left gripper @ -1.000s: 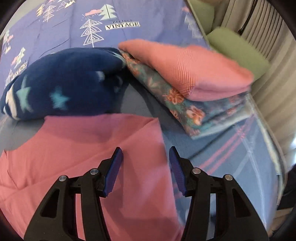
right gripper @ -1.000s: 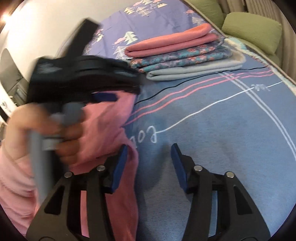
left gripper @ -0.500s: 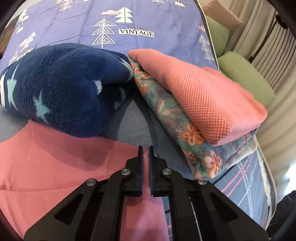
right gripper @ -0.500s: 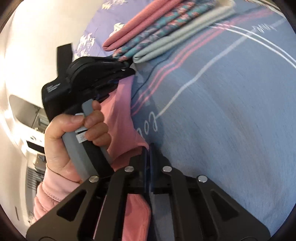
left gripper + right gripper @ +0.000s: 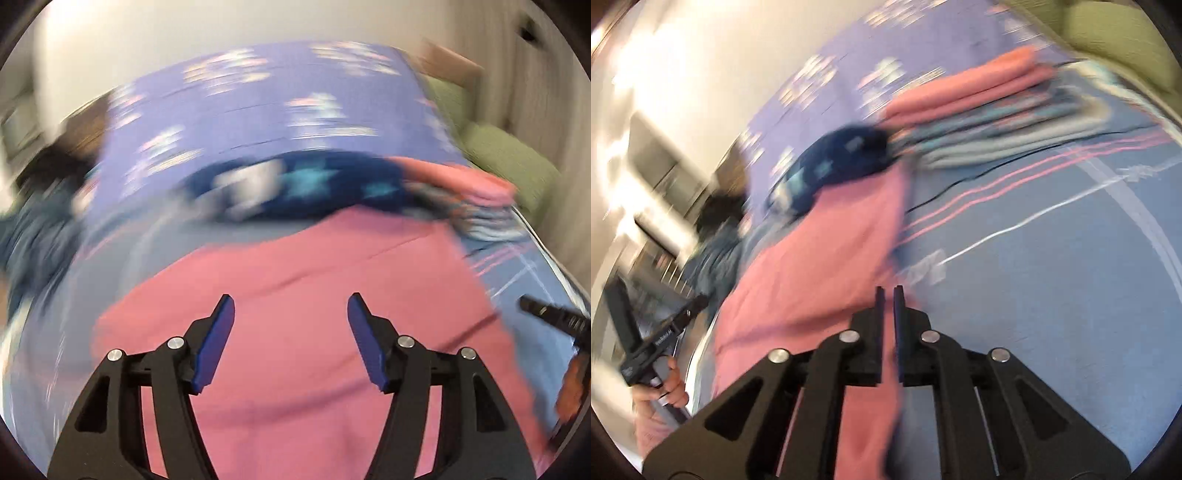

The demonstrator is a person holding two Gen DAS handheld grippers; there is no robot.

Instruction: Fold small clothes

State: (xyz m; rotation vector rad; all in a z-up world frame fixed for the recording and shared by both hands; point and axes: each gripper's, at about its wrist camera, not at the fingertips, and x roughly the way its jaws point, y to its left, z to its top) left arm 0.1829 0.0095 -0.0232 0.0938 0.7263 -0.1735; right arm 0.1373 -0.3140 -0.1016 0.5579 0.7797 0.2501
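A pink garment (image 5: 295,302) lies spread on the blue bedspread (image 5: 1052,295). My left gripper (image 5: 290,314) is open and empty above the garment's middle. My right gripper (image 5: 889,295) is shut on the pink garment's near right edge (image 5: 831,258), which hangs down between its jaws. The left gripper also shows at the left edge of the right wrist view (image 5: 650,350), held in a hand. Both views are blurred by motion.
A navy star blanket (image 5: 325,184) lies behind the garment. A stack of folded clothes (image 5: 979,114), pink on top, sits at the back right. Green cushions (image 5: 509,162) and a curtain line the right side. A purple sheet (image 5: 258,110) covers the far bed.
My left gripper has let go of the pink garment, opened and pulled back and up. My right gripper stays shut on the garment's edge and has drawn back, so more garment shows.
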